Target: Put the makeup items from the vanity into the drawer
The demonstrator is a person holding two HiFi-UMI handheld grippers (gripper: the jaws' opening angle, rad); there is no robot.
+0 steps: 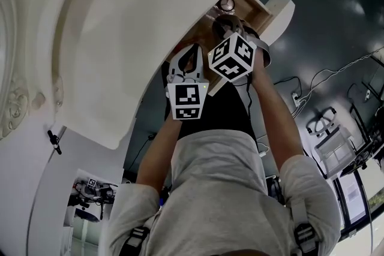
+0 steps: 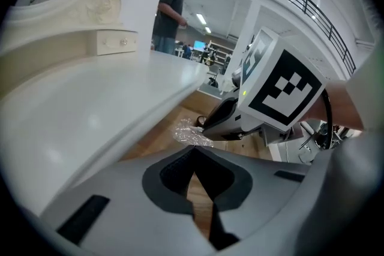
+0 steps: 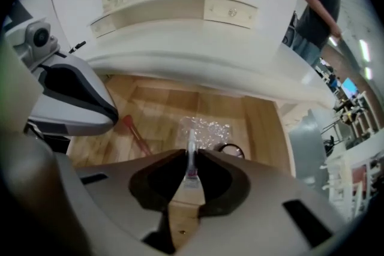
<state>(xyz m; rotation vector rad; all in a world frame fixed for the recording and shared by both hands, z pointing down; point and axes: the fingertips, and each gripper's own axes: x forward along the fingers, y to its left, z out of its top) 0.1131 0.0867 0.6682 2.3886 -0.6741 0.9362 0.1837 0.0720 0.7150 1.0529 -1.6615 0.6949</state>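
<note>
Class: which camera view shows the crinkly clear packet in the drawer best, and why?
The right gripper view: the crinkly clear packet lies in plain sight on the drawer floor, beyond the thin tube that the right gripper holds. The left gripper view shows only part of it. The head view does not show it.

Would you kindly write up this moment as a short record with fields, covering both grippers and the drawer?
Setting: white vanity top, wooden drawer open beneath it
Left gripper: jaws together, nothing between them, over the drawer
Right gripper: shut on a thin pale item, aimed down into the drawer
In drawer: pink stick, crinkly clear wrapper, small round dark-rimmed item
Task status: held item not yet released
</note>
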